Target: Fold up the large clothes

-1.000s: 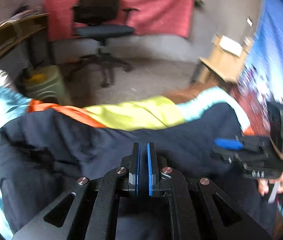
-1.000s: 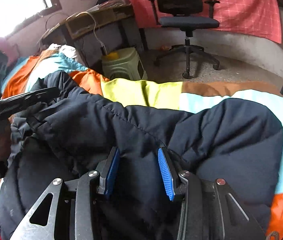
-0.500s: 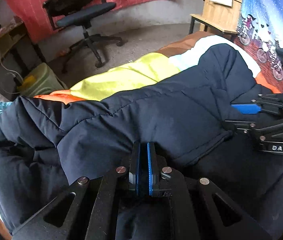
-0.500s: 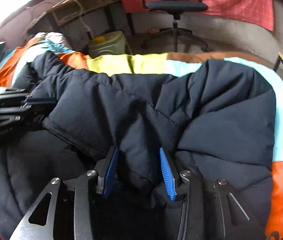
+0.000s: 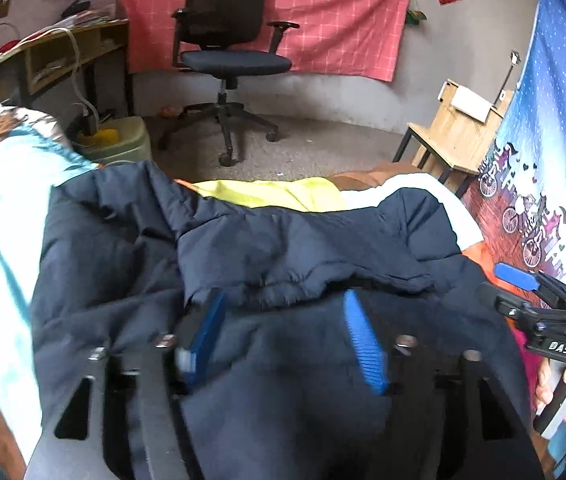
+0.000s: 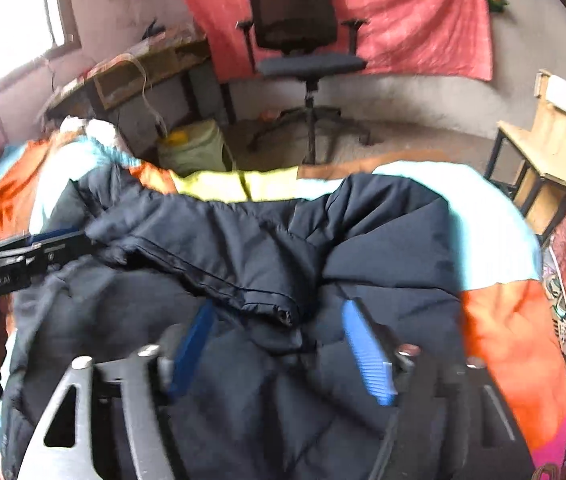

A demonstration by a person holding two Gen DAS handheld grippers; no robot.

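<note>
Spread under everything, a bed cover [image 5: 7, 216] in orange, pale blue, white and yellow blocks, reaching out past both tongs on every side. Lying on it, a large navy puffer jacket [image 5: 283, 248], partly folded, one padded flap doubled back toward the tongs, its hem running across just ahead of the blue pads. Beyond the bed, straight ahead of both tongs, a black office chair [image 5: 227, 40] before a red checked cloth [image 5: 343, 16] on the wall. Ahead and to the left, a cluttered desk [image 5: 63, 48] with a pale green bin [image 5: 123, 144] beside it. Ahead and to the right, a small wooden stand [image 5: 451, 136] against a blue patterned hanging [image 5: 555, 128]. Left tongs [image 5: 283, 336] spread wide over the dark fabric, nothing between the pads. Right tongs [image 6: 279, 344] likewise spread, poised over a bunched corner of the flap, not pinching it.
</note>
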